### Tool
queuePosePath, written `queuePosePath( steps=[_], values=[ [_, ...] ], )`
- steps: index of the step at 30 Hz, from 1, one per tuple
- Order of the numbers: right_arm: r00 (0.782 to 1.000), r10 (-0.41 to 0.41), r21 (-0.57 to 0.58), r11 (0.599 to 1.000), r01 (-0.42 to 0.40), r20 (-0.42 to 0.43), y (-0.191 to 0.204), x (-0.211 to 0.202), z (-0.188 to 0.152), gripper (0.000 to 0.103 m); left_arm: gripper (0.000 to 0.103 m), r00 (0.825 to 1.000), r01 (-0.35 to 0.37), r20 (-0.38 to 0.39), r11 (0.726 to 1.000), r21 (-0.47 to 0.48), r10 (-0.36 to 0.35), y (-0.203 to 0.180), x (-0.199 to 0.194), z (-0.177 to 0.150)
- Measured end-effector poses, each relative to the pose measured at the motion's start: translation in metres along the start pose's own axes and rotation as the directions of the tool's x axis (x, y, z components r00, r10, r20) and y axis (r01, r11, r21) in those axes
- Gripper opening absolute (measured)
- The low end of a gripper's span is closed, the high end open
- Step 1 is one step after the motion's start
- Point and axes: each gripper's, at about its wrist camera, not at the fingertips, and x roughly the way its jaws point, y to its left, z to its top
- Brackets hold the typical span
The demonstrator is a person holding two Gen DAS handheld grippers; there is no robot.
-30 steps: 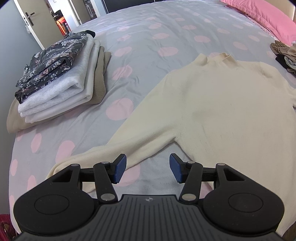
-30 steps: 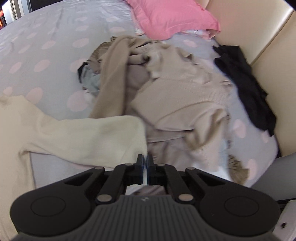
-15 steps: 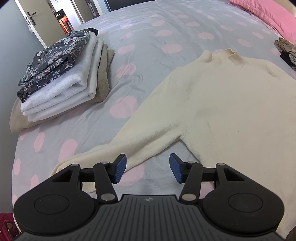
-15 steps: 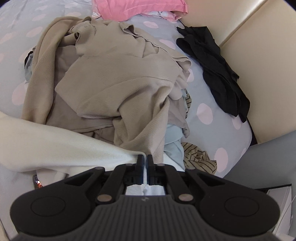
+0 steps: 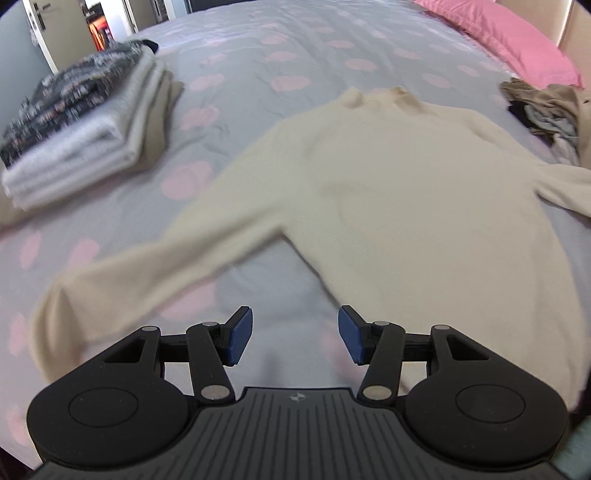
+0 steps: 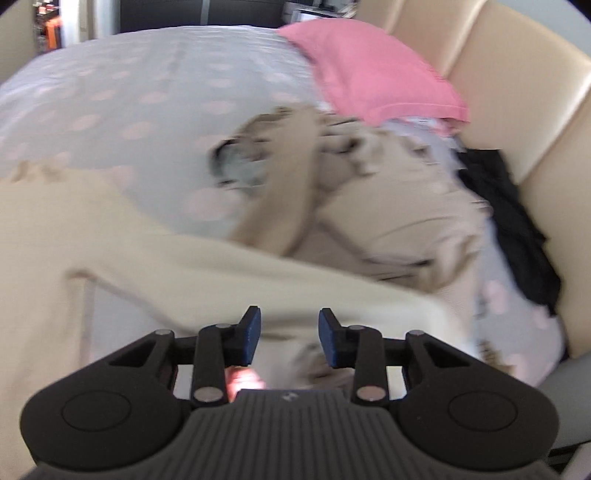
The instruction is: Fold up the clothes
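Clothes heap (image 6: 388,206) crowding sweater's (image 5: 406,192) right

Grey pink-dotted bed (image 5: 295,48), beige padded headboard (image 6: 517,92), open door (image 5: 37,22)

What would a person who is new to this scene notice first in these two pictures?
First, the large cream knitted sweater spread flat across the middle of the grey bedcover with pink dots, sleeves stretched out to both sides. Next, the neat stack of folded clothes on the bed's far left and the messy heap of beige unfolded clothes on the right, below the pink pillow.
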Motion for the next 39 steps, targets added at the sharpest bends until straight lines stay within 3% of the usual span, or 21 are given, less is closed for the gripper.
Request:
queuePosePath(
  steps=[5,9,16,21,25,30,35,39],
  values=[
    [0.983,0.169,-0.013,0.985,-0.170,-0.071,0.067,0.007,-0.042,0.038,0.049,0.997,0.075,-0.003,0.996,-0.053,-0.075,-0.019,-0.004,-0.034],
    [0.951,0.264,-0.012,0.963,-0.269,-0.160,0.111,0.014,-0.078,0.038,0.049,0.991,0.136,-0.008,0.988,-0.067,-0.137,-0.040,-0.010,-0.061],
    [0.899,0.326,0.023,0.942,-0.335,-0.294,0.139,0.017,-0.129,0.037,0.049,0.968,0.239,-0.052,0.967,-0.088,-0.244,-0.071,-0.011,-0.098],
    [0.887,0.352,0.040,0.933,-0.357,-0.299,0.149,0.013,-0.142,0.037,0.049,0.964,0.238,-0.088,0.962,-0.130,-0.250,-0.082,-0.002,-0.116],
    [0.884,0.354,0.037,0.932,-0.361,-0.304,0.153,0.011,-0.147,0.038,0.048,0.972,0.195,-0.116,0.976,-0.101,-0.206,-0.093,0.006,-0.124],
    [0.876,0.349,0.016,0.931,-0.365,-0.334,0.155,0.013,-0.153,0.038,0.007,0.978,0.145,-0.132,0.982,-0.117,-0.161,-0.088,0.011,-0.125],
    [0.875,0.346,-0.010,0.929,-0.371,-0.339,0.159,0.011,-0.154,0.042,0.004,0.981,0.159,-0.082,0.967,-0.198,-0.178,-0.069,-0.010,-0.126],
    [0.874,0.347,-0.015,0.927,-0.374,-0.340,0.160,0.008,-0.153,0.043,0.003,0.990,0.118,-0.039,0.955,-0.273,-0.134,-0.044,-0.031,-0.134]
  ],
)
